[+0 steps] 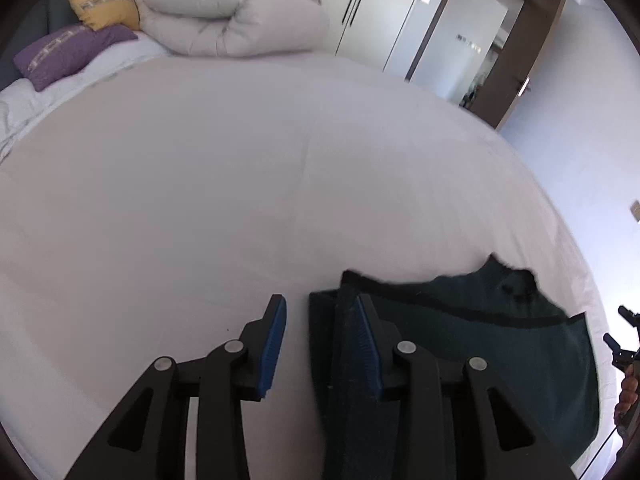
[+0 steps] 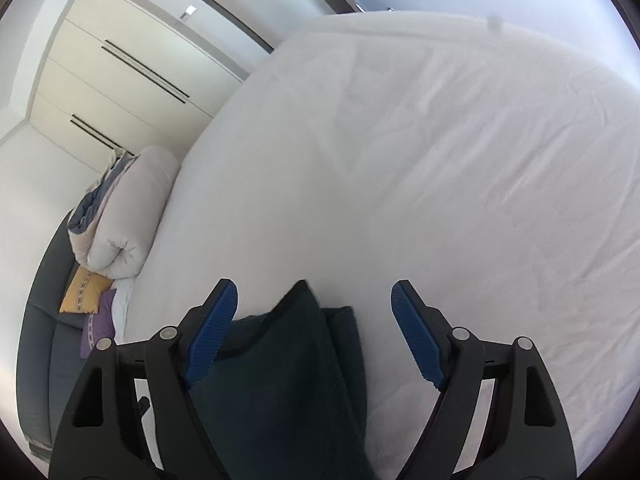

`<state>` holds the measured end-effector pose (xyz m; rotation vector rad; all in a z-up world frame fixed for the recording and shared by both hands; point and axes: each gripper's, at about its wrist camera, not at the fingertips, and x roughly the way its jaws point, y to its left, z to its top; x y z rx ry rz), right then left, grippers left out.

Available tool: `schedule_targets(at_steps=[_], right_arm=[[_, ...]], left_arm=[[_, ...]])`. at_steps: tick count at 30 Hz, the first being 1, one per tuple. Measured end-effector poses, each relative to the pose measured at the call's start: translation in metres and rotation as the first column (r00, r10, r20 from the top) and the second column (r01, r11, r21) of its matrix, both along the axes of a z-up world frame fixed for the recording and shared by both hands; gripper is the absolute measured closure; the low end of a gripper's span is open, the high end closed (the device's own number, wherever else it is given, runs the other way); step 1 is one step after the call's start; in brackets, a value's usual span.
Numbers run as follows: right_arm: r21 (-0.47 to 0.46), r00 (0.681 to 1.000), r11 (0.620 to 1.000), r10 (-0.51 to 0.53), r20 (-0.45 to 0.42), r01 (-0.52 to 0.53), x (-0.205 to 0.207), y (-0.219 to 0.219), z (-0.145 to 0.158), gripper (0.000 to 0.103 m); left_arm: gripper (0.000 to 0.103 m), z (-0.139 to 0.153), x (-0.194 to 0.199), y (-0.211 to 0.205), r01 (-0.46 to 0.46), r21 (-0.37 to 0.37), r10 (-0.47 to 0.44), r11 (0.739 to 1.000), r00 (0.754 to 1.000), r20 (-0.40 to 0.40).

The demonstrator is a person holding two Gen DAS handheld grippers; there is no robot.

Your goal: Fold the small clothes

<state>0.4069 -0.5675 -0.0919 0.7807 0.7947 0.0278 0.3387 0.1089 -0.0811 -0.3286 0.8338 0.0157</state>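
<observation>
A dark green garment (image 1: 460,344) lies on the white bed sheet (image 1: 240,200) at the lower right of the left wrist view. My left gripper (image 1: 322,344) is open; the garment's left edge reaches between its blue pads, against the right pad (image 1: 368,352). In the right wrist view the same garment (image 2: 288,380) lies bunched between the fingers of my right gripper (image 2: 314,328), which is wide open. Its pads (image 2: 212,332) stand apart from the cloth's top corner. The right gripper also shows at the far right edge of the left wrist view (image 1: 620,344).
A rolled beige duvet (image 1: 232,12) and yellow (image 1: 104,4) and purple (image 1: 68,56) pillows sit at the head of the bed. A wardrobe (image 2: 120,72) and a doorway (image 1: 480,40) stand beyond the bed's edge.
</observation>
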Motion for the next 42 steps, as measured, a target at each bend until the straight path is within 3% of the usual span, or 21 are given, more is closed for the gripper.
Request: schedule_targets(at_steps=[5,9,10,12,14,17,22,24,27,29,30,33,37,42], right_arm=[[-0.133,0.979,0.970,0.204,-0.008,-0.203,-0.010,0.062,0.024,0.040],[-0.210,0.951,0.929,0.308,-0.014,-0.304,-0.019,0.115,0.018,0.045],[-0.239,0.951,0.921,0.307,-0.038,-0.307,-0.020,0.122,0.010,0.051],[-0.306,0.971,0.922,0.215,-0.106,-0.238,-0.028,0.118,-0.003,0.052],[-0.280,0.980,0.945,0.128,-0.152,-0.167,-0.039,0.098,-0.020,0.052],[-0.245,0.975,0.960,0.084,-0.206,-0.134,-0.066,0.070,-0.038,0.052],[-0.174,0.992,0.978,0.110,-0.055,-0.118,-0.108,0.052,-0.020,0.052],[-0.191,0.988,0.969,0.148,-0.048,-0.155,-0.111,0.058,-0.017,0.052],[-0.216,0.968,0.945,0.226,-0.106,-0.244,-0.105,0.077,-0.026,0.053],[-0.243,0.956,0.927,0.257,-0.138,-0.285,-0.102,0.088,-0.033,0.066],[-0.255,0.951,0.919,0.266,-0.157,-0.299,-0.101,0.095,-0.036,0.077],[-0.277,0.952,0.914,0.261,-0.160,-0.298,-0.108,0.081,-0.043,0.093],[-0.302,0.959,0.912,0.244,-0.144,-0.277,-0.122,0.078,-0.033,0.098],[-0.289,0.960,0.919,0.227,-0.163,-0.266,-0.146,0.073,-0.029,0.099]], left_arm=[[0.064,0.034,-0.017,-0.032,0.079,0.024,-0.081,0.997,0.991,0.104],[0.041,0.034,-0.024,-0.073,0.194,0.053,-0.199,0.980,0.971,0.133],[0.040,0.029,-0.023,-0.080,0.212,0.070,-0.220,0.975,0.968,0.122],[0.038,0.010,-0.018,-0.085,0.219,0.104,-0.225,0.970,0.973,0.052],[0.038,-0.020,-0.014,-0.078,0.210,0.108,-0.205,0.972,0.977,-0.056],[0.037,-0.030,-0.031,-0.054,0.187,0.027,-0.187,0.982,0.982,0.003],[0.037,-0.014,-0.055,-0.039,0.152,-0.038,-0.149,0.988,0.987,0.061],[0.036,-0.009,-0.062,-0.039,0.145,-0.044,-0.141,0.989,0.987,0.075],[0.034,-0.007,-0.072,-0.043,0.160,-0.064,-0.155,0.985,0.984,0.083],[0.032,-0.011,-0.072,-0.051,0.172,-0.050,-0.168,0.984,0.983,0.070],[0.032,-0.013,-0.073,-0.052,0.175,-0.048,-0.171,0.983,0.983,0.064],[0.032,-0.014,-0.079,-0.049,0.172,-0.061,-0.169,0.983,0.984,0.061],[0.032,-0.015,-0.080,-0.045,0.164,-0.087,-0.160,0.983,0.985,0.058],[0.032,-0.023,-0.079,-0.050,0.187,-0.049,-0.186,0.981,0.982,0.030]])
